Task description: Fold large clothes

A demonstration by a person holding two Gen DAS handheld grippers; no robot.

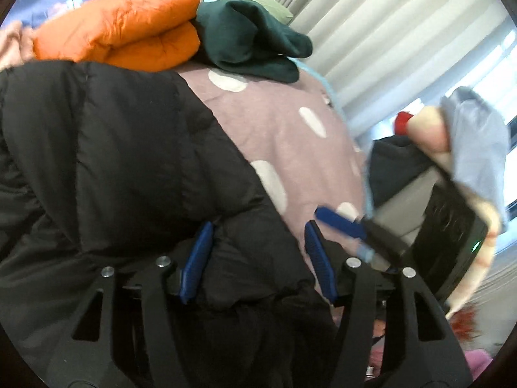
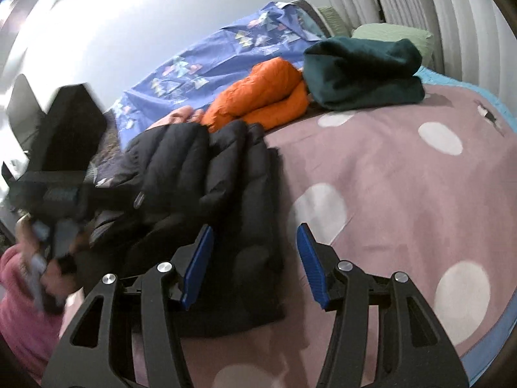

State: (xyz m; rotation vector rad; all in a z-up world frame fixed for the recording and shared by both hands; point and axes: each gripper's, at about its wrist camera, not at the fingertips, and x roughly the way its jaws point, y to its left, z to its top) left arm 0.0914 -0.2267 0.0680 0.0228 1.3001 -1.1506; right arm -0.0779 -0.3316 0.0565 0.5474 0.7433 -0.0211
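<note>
Black jacket (image 2: 206,194) on bed (image 2: 387,194), mid-fold. Left claw (image 1: 258,255) wide over jacket; right claw (image 2: 255,265) wide, empty. Next: regrip near edge.

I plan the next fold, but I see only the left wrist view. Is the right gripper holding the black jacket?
Observer: No. The right gripper is open with nothing pinched; the black jacket lies partly under it.
Operator: Where does the jacket's near edge end?
Observer: On the pink spotted cover, low in the right wrist view, beneath the gripper.
</note>
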